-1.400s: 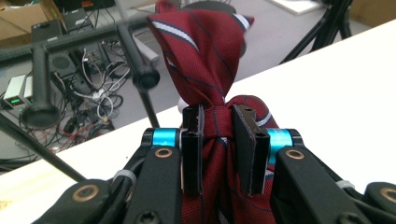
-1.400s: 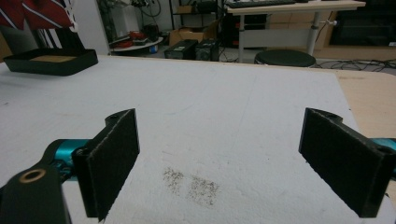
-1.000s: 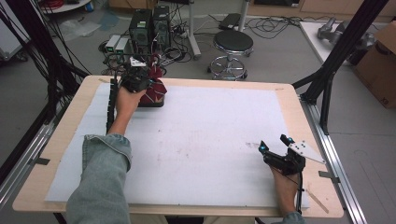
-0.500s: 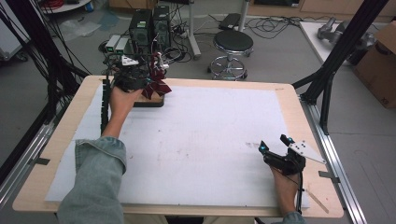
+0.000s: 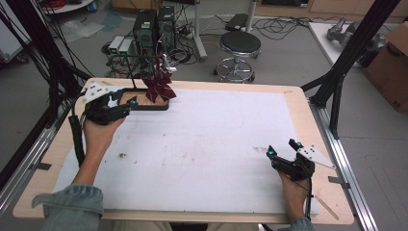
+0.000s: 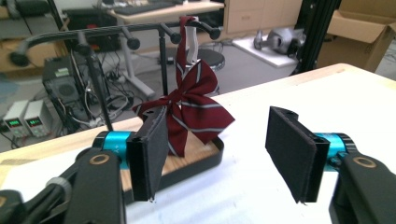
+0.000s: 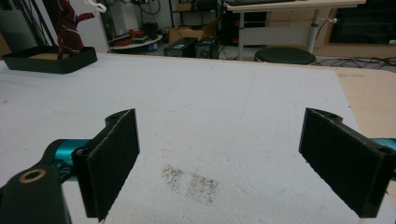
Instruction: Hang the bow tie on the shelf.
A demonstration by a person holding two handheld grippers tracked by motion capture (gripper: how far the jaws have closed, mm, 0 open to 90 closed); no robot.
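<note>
L gripper [image 5: 126,103] sat at far-left of table [image 5: 293,96], held in L hand [image 5: 98,132], jaws spread wide, nothing between them. In L gripper view the two black pads [image 6: 149,158] stood well apart, bow tie [image 6: 191,109] seen through the gap, farther off, not touched.

Bow tie: dark red w/ thin pale stripes, hanging by its strap from a hook arm of the rack [image 6: 161,51]. Lower end hung over the rack's black tray [image 5: 159,105], wood-coloured floor inside. Couldn't tell if fabric touched the tray floor. In high view, tie [image 5: 159,86] was just right of L gripper's tips, near but apart. Rack + tray stood at far edge of table, left of centre.

R gripper [image 5: 283,153] rested near-right on white mat [image 5: 207,144], held in R hand [image 5: 294,192], jaws also wide open, empty. R gripper view: pads [image 7: 114,158] far apart, a brownish smudge [image 7: 191,179] on mat between them; tray [image 7: 51,59] and tie [image 7: 69,25] far off at upper left.

The two grippers were well apart, on opposite sides of table. Another small dark speck [image 5: 122,155] on mat near L forearm. Denim sleeve [image 5: 72,209] at near-left edge.

Beyond table: stool [image 5: 239,48], PC towers [image 5: 154,24], cables on floor.
</note>
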